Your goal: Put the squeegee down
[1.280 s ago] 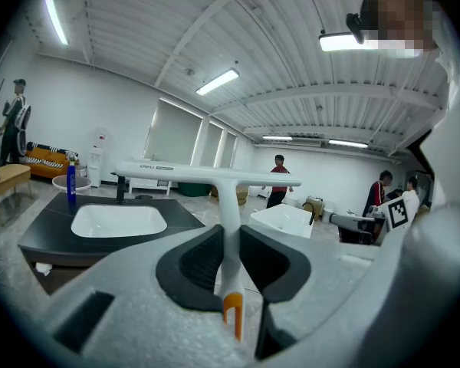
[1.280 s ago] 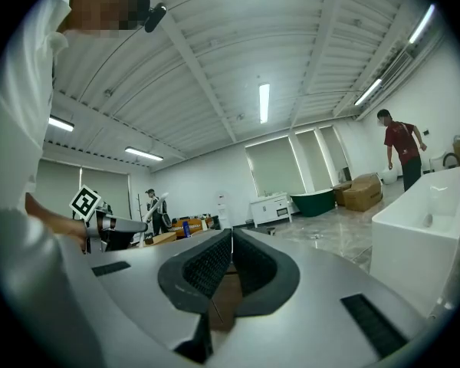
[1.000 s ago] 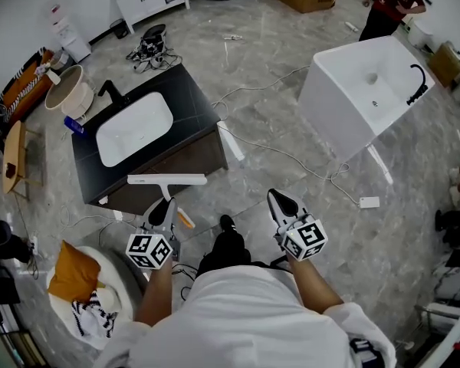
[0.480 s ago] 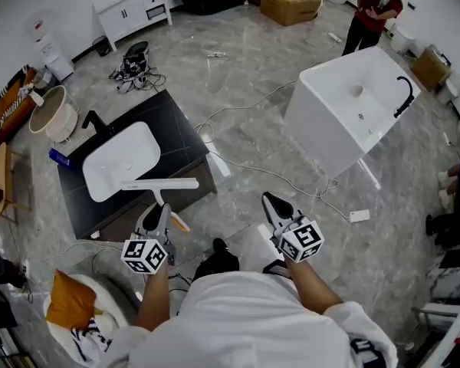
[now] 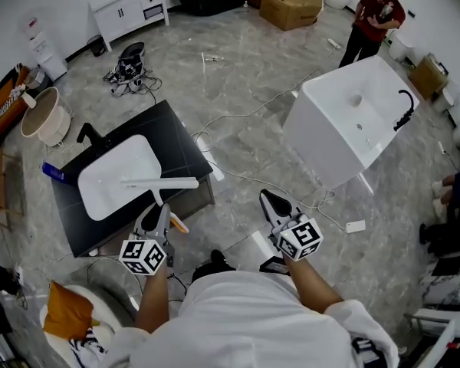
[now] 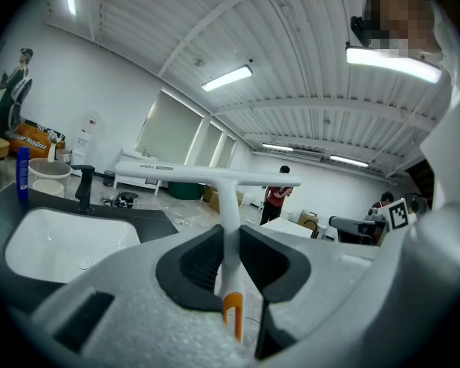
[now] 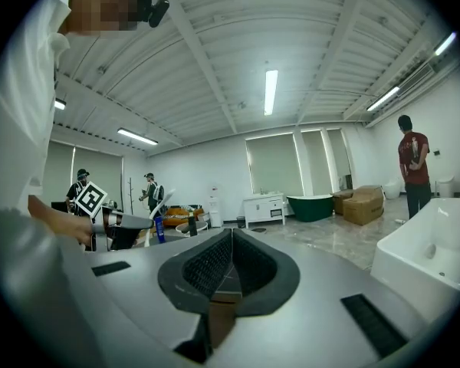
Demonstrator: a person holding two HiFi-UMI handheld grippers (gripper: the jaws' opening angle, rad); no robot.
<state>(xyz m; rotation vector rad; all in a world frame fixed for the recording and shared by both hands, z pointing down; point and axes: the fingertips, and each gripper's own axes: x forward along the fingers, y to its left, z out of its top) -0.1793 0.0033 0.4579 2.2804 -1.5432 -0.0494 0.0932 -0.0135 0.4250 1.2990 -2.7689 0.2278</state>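
Observation:
A white squeegee (image 5: 160,183) with an orange handle end (image 6: 231,314) stands upright in my left gripper (image 5: 160,213), which is shut on its stem (image 6: 228,228). Its blade (image 6: 192,174) lies crosswise over the near edge of a black vanity top (image 5: 180,140) with a white basin (image 5: 115,176). In the left gripper view the basin (image 6: 61,244) and a black tap (image 6: 84,188) show at the left. My right gripper (image 5: 274,203) is held over the floor to the right, its jaws shut with nothing between them (image 7: 228,263).
A white freestanding sink block (image 5: 353,121) with a black tap stands on the marble floor at right. Cables (image 5: 253,176) trail across the floor. A person in red (image 5: 373,15) stands at the back. A bucket (image 5: 40,116), a blue bottle (image 5: 52,172) and cardboard boxes (image 5: 291,2) lie around.
The view has drifted toward the vanity: the squeegee blade, first over its front face, now hangs over the top's near edge. Both grippers keep their pose.

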